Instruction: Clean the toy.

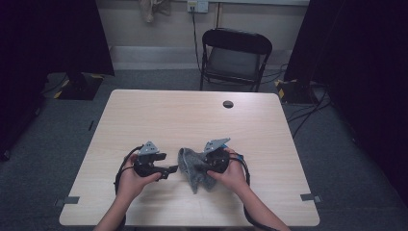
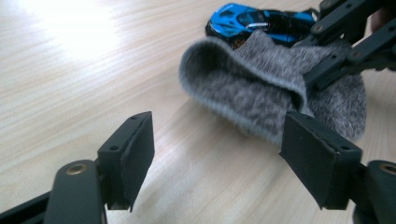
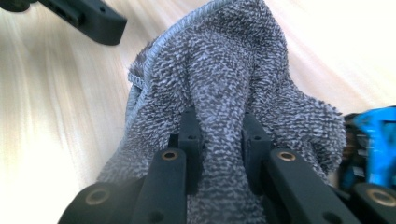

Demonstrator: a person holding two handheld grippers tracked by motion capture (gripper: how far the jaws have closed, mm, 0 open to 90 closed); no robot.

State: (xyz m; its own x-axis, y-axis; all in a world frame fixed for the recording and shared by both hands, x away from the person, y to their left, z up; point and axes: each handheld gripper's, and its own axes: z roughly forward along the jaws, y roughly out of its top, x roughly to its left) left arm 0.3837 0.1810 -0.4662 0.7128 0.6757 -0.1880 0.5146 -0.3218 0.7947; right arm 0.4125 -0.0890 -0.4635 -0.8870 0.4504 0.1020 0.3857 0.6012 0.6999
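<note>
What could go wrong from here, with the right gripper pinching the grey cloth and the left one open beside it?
1. The right gripper pinches only a bunched fold of the grey cloth; a pull could slip it free.
2. The blue toy car sits right behind the cloth, so dragging the cloth may knock it.
3. The left gripper is open near the cloth's hem; closing now might catch air or just the edge.
</note>
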